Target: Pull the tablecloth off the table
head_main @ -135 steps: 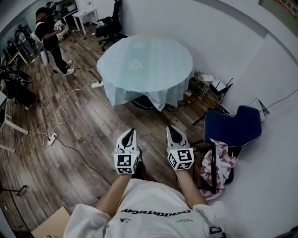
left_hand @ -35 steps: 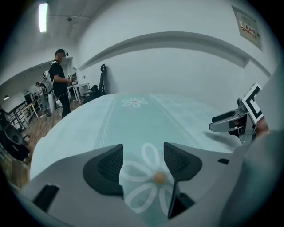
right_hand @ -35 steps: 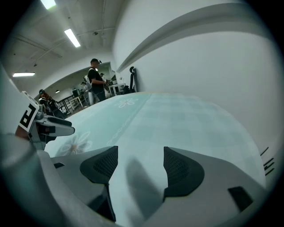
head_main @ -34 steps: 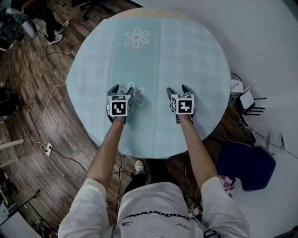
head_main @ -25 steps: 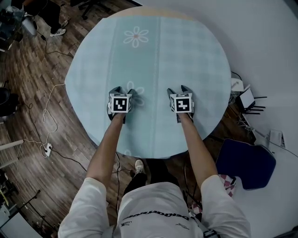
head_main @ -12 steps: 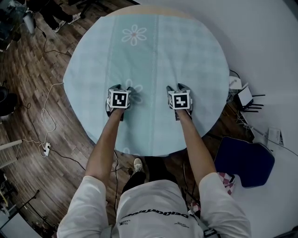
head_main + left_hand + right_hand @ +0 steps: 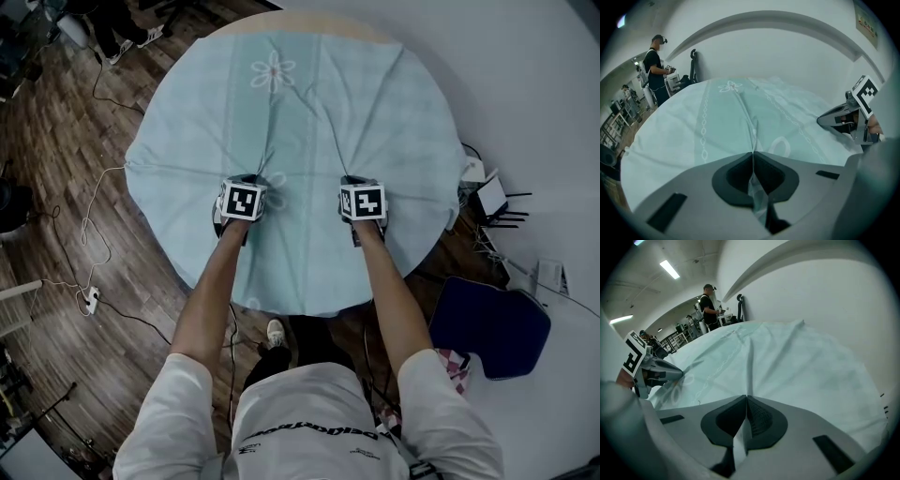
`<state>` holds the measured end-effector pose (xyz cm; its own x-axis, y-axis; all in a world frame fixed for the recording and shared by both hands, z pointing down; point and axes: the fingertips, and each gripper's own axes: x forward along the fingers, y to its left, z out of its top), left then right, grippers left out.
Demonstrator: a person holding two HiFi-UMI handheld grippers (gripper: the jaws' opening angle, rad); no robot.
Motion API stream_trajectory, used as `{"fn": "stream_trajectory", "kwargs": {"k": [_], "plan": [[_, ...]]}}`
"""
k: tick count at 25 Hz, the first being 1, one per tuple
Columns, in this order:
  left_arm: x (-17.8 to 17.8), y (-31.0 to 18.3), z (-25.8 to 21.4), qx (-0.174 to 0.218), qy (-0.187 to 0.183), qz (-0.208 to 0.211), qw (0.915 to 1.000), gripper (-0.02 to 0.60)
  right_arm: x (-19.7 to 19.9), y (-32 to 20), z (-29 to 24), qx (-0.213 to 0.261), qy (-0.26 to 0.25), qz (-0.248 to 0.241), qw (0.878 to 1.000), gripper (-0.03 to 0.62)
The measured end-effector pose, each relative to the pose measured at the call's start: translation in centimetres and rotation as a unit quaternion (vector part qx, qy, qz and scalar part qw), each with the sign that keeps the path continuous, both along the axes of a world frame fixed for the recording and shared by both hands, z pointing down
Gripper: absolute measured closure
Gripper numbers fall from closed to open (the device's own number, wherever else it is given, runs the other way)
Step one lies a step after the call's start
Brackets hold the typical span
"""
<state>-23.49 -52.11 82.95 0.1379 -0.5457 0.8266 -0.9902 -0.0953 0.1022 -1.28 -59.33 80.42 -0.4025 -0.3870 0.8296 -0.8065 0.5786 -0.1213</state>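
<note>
A pale blue tablecloth (image 7: 309, 103) with white flower prints covers the round table, whose bare tan rim (image 7: 314, 21) shows at the far side. Both grippers rest on the near half of the cloth. My left gripper (image 7: 246, 180) is shut on a pinched fold of cloth (image 7: 753, 140), which shows between its jaws (image 7: 753, 152). My right gripper (image 7: 357, 180) is shut on another fold, with cloth (image 7: 797, 362) caught between its pads (image 7: 746, 397). Creases fan out from both pinches toward the far edge. Each gripper sees the other off to its side.
A blue chair (image 7: 492, 328) stands at the near right by the white wall. White devices (image 7: 492, 199) sit on the floor right of the table. Cables and a power strip (image 7: 92, 300) lie on the wooden floor at left. A person (image 7: 657, 65) stands far off.
Both grippers have shut on the tablecloth. The cloth was flat half a second ago and now shows creases radiating from the two pinches, with its left edge drawn to a point.
</note>
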Motion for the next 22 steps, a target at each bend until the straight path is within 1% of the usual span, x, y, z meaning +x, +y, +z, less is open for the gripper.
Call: {"fn": "stream_trajectory", "kwargs": {"k": [3, 5, 9, 13, 18, 22], "plan": [[0.4, 0.3, 0.1, 0.003, -0.006, 0.004, 1.0, 0.565, 0.1, 0.5, 0.0, 0.0, 0.0, 0.002, 1.0, 0.561], [0.4, 0.6, -0.1, 0.001, 0.002, -0.001, 1.0, 0.565, 0.1, 1.0, 0.0, -0.001, 0.001, 0.002, 1.0, 0.561], [0.5, 1.6, -2.3, -0.012, 0.011, -0.015, 0.9998, 0.565, 0.4, 2.2, 0.0, -0.009, 0.006, 0.001, 1.0, 0.561], [1.1, 3.2, -0.8, -0.016, 0.012, 0.0, 0.9998, 0.565, 0.8, 4.2, 0.0, -0.026, 0.002, 0.006, 1.0, 0.562], [1.3, 5.9, -2.8, -0.018, 0.009, 0.007, 0.9998, 0.565, 1.1, 6.9, -0.6, -0.025, 0.003, 0.004, 1.0, 0.562], [1.5, 7.7, -3.3, -0.017, 0.018, 0.013, 0.9996, 0.565, 1.3, 8.8, -1.3, -0.028, -0.007, 0.014, 0.999, 0.561]]}}
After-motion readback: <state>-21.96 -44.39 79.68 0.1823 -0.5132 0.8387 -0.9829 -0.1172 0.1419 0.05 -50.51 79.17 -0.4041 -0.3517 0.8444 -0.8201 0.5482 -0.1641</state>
